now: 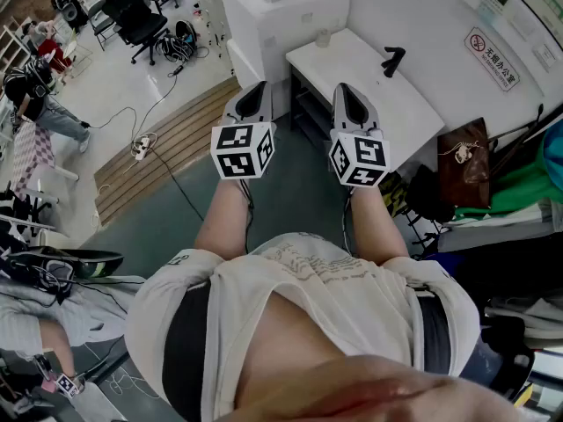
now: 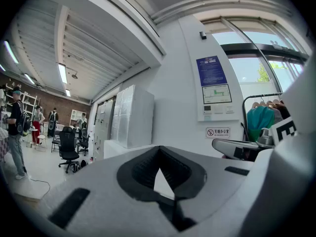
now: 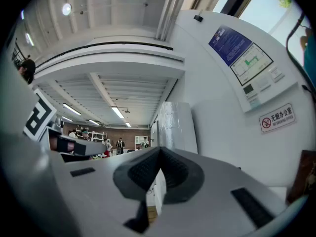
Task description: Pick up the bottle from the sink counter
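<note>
A small clear bottle (image 1: pixel 323 38) stands at the far end of the white sink counter (image 1: pixel 407 110), left of a black tap (image 1: pixel 392 61). Both grippers are held side by side at chest height, short of the counter and pointing toward it. My left gripper (image 1: pixel 254 96) has its jaws together with nothing between them, as the left gripper view (image 2: pixel 159 154) shows. My right gripper (image 1: pixel 351 96) is likewise shut and empty in the right gripper view (image 3: pixel 159 157). The bottle does not show in either gripper view.
A tall white cabinet (image 1: pixel 281 16) stands left of the counter. A brown bag (image 1: pixel 464 161) and hanging clothes (image 1: pixel 528 187) crowd the right side. On the floor lie a wooden platform (image 1: pixel 189 123), a power strip with cable (image 1: pixel 141 148) and office chairs (image 1: pixel 141 16). People stand far left.
</note>
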`<state>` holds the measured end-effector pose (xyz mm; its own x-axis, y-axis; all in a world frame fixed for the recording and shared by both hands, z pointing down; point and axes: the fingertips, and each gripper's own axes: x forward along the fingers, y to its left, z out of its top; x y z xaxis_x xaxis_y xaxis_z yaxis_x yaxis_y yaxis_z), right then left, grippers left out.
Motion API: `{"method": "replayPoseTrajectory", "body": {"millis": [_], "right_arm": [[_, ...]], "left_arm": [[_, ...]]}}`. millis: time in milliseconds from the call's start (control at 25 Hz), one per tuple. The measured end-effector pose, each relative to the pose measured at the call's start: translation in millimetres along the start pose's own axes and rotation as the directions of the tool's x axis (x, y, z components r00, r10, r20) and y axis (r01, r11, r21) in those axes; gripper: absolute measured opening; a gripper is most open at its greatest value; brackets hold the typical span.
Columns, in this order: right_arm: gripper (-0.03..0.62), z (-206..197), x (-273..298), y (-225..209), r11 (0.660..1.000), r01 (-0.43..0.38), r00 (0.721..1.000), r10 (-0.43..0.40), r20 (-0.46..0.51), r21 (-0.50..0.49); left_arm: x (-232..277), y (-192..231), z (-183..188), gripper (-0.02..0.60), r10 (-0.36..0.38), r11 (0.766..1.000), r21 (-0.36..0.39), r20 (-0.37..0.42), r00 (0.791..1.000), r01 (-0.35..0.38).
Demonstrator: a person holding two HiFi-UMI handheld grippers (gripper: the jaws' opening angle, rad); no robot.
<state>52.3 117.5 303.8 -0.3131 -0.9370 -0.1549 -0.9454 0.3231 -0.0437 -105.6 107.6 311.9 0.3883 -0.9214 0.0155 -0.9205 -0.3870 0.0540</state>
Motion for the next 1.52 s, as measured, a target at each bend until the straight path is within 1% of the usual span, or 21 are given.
{"method": "replayPoseTrajectory", "body": {"millis": [320, 520, 760, 960, 1240, 1360, 1520], "right_arm": [[0.023, 2.2, 1.8, -18.3, 0.998, -0.010, 1.000, 0.008, 0.030, 0.065], [0.023, 1.7, 1.8, -36.3, 0.996, -0.018, 0.999, 0.015, 0.036, 0.087], [0.023, -3.9, 3.0, -59.2, 0.995, -0.040, 0.999, 0.037, 0.025, 0.090], [0.023, -11.1, 7.6, -75.1, 0.993, -0.065, 0.998, 0.064, 0.014, 0.096], [0.023, -22.5, 15.9, -81.8, 0.993, -0.084, 0.996, 0.084, 0.004, 0.085], [0.023, -28.7, 24.5, -81.5, 0.994, -0.088, 0.996, 0.088, -0.002, 0.066], [0.023, -40.0, 41.3, -85.4, 0.993, -0.090, 0.996, 0.091, -0.015, 0.073]], "left_arm": [[19.6, -22.1, 8.6, 0.021, -0.012, 0.999, 0.043, -0.006, 1.000, 0.012], [28.9, -32.5, 5.0, 0.021, 0.007, 0.999, 0.054, -0.013, 1.000, -0.006], [45.6, -49.6, -0.1, 0.021, 0.024, 0.998, 0.061, -0.021, 1.000, -0.022], [56.2, -63.9, -7.4, 0.021, 0.059, 0.995, 0.086, -0.017, 0.998, -0.057], [65.9, -61.1, -17.3, 0.021, 0.092, 0.995, 0.049, -0.022, 0.996, -0.091], [75.4, -56.6, -22.5, 0.021, 0.091, 0.995, 0.036, -0.027, 0.996, -0.090], [93.5, -49.2, -29.9, 0.021, 0.085, 0.996, 0.034, -0.036, 0.996, -0.084]]}}
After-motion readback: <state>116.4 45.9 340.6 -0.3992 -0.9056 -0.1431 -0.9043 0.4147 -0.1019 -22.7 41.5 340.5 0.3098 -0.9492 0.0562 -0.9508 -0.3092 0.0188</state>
